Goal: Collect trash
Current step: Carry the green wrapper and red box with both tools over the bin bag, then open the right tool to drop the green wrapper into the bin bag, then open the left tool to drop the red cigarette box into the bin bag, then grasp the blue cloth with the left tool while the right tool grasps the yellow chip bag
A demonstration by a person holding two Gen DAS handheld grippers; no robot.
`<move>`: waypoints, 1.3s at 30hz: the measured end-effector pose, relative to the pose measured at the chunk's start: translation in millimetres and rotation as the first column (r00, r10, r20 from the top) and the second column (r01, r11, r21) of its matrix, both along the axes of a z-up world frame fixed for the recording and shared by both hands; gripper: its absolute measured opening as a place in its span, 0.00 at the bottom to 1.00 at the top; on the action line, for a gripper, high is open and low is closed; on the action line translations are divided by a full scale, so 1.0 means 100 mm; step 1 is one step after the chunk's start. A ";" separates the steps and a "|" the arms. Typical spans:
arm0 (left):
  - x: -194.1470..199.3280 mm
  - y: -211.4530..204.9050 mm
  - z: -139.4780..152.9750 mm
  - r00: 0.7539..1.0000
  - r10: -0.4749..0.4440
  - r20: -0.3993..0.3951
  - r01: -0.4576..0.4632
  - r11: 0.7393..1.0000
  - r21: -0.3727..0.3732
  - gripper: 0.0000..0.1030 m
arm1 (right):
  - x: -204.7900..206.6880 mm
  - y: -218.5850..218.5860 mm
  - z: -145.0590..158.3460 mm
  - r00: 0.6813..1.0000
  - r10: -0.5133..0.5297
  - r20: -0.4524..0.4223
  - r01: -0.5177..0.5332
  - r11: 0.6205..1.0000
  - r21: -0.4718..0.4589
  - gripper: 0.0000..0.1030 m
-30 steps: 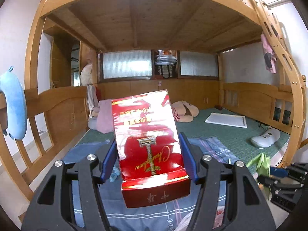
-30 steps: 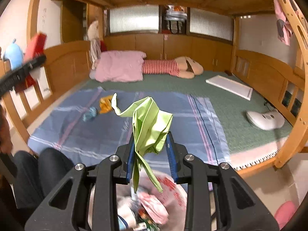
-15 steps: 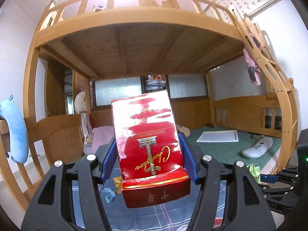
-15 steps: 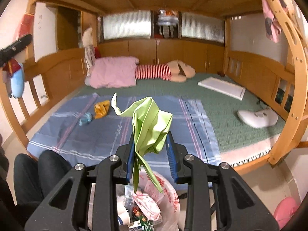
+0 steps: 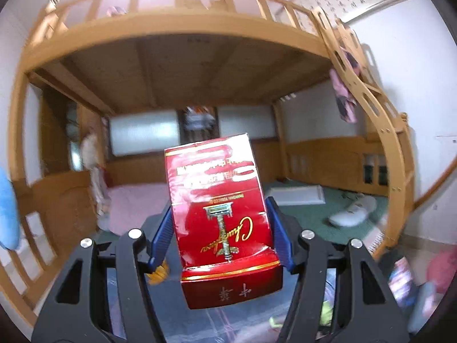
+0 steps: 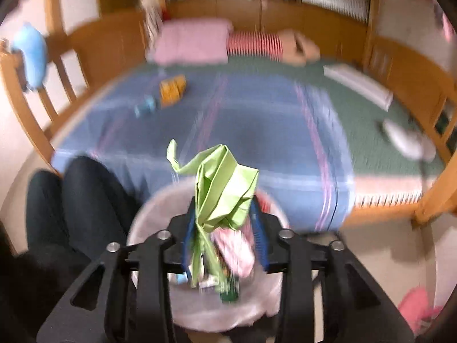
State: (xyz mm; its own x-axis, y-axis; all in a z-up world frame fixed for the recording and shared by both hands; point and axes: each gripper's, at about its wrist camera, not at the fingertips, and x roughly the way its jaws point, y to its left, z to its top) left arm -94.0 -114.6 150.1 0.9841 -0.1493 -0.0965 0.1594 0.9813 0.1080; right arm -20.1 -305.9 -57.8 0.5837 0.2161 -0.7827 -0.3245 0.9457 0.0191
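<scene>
Neither piece is binned yet: the right gripper (image 6: 224, 238) clamps crumpled green paper (image 6: 222, 188) directly above the part-filled trash bin (image 6: 160, 208), the left gripper (image 5: 220, 237) clamps a red cigarette carton (image 5: 222, 217), and an orange wrapper (image 6: 172, 89) and a blue scrap (image 6: 145, 108) lie on the bed beyond.

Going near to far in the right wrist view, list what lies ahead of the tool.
Crumpled green paper held in the right tool → white-lined trash bin → blue plaid blanket → small teal scrap → orange wrapper → pink pillow.
</scene>
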 end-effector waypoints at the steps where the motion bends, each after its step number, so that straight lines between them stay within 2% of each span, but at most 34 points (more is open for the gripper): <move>1: 0.05 0.00 -0.04 0.999 -0.022 -0.031 0.022 1.000 -0.007 0.60 | 0.04 -0.01 -0.09 0.999 -0.023 -0.027 0.023 1.000 -0.003 0.47; 2: 0.15 -0.02 -0.12 0.993 -0.067 -0.095 0.065 0.998 -0.025 0.60 | 0.06 -0.03 -0.14 0.998 -0.040 -0.038 0.040 0.999 0.001 0.55; 4: 0.32 -0.03 -0.25 0.973 -0.125 -0.193 0.115 0.992 -0.058 0.60 | 0.08 -0.11 -0.17 0.995 -0.089 -0.043 0.091 0.995 0.033 0.67; 6: 0.52 -0.05 -0.46 0.937 -0.167 -0.306 0.145 0.985 -0.094 0.60 | 0.08 -0.18 -0.11 0.991 -0.131 -0.026 0.132 0.989 0.060 0.68; 10: 0.75 -0.18 -0.81 0.880 -0.203 -0.430 0.184 0.979 -0.086 0.60 | 0.04 -0.49 0.07 0.958 -0.277 0.067 0.272 0.959 0.084 0.72; 14: 0.95 -0.34 -1.22 0.782 -0.254 -0.569 0.238 0.966 -0.104 0.60 | 0.00 -0.75 0.18 0.930 -0.355 0.095 0.335 0.926 0.174 0.72; 17: 0.99 -0.46 -1.46 0.729 -0.271 -0.628 0.280 0.956 -0.088 0.60 | -0.04 -0.88 0.25 0.912 -0.394 0.110 0.363 0.903 0.231 0.72; 19: 1.01 -0.54 -1.60 0.686 -0.281 -0.671 0.307 0.948 -0.084 0.64 | -0.06 -0.92 0.28 0.906 -0.408 0.117 0.371 0.895 0.247 0.72; 20: 1.03 -0.57 -1.70 0.656 -0.286 -0.698 0.316 0.944 -0.089 0.74 | -0.07 -0.93 0.29 0.903 -0.413 0.120 0.375 0.892 0.254 0.73; 21: 1.03 -0.58 -1.75 0.645 -0.285 -0.710 0.316 0.944 -0.092 0.82 | -0.05 -0.94 0.30 0.901 -0.416 0.121 0.376 0.890 0.259 0.73; 24: 1.03 -0.56 -1.85 0.633 -0.271 -0.726 0.304 0.949 -0.089 0.85 | -0.02 -0.93 0.28 0.906 -0.408 0.110 0.368 0.890 0.270 0.73; 28: 1.10 -0.39 -1.85 0.658 -0.239 -0.714 0.250 0.964 -0.092 0.90 | 0.04 -0.88 0.21 0.912 -0.400 0.086 0.363 0.889 0.281 0.73; 30: 1.20 -0.21 -1.87 0.674 -0.208 -0.709 0.190 0.976 -0.106 0.92 | 0.10 -0.82 0.15 0.921 -0.385 0.064 0.354 0.893 0.280 0.73; 32: 1.35 0.09 -1.97 0.675 -0.167 -0.719 0.089 0.985 -0.145 0.94 | 0.17 -0.73 0.07 0.929 -0.367 0.050 0.343 0.903 0.259 0.73; 35: 1.64 0.52 -2.19 0.638 -0.095 -0.765 -0.060 0.983 -0.172 0.94 | 0.30 -0.55 -0.07 0.943 -0.333 0.021 0.320 0.920 0.225 0.73; 37: 1.85 0.90 -2.29 0.635 -0.026 -0.772 -0.170 0.970 -0.173 0.94 | 0.41 -0.43 -0.16 0.951 -0.309 -0.006 0.303 0.927 0.223 0.73; 38: 1.99 1.19 -2.33 0.639 0.042 -0.768 -0.256 0.953 -0.162 0.94 | 0.46 -0.39 -0.19 0.953 -0.302 -0.014 0.298 0.929 0.222 0.73; 39: 2.09 1.37 -2.37 0.636 0.078 -0.768 -0.303 0.940 -0.156 0.94 | 0.50 -0.34 -0.22 0.955 -0.294 -0.023 0.292 0.931 0.218 0.73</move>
State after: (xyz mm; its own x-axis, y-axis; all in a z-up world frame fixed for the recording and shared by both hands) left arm 114.5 22.2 -86.6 0.6022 -0.0958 -0.7926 -0.1192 0.9708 -0.2080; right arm 30.3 -340.1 -79.5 0.6542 0.1976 -0.7301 -0.0346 0.9721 0.2321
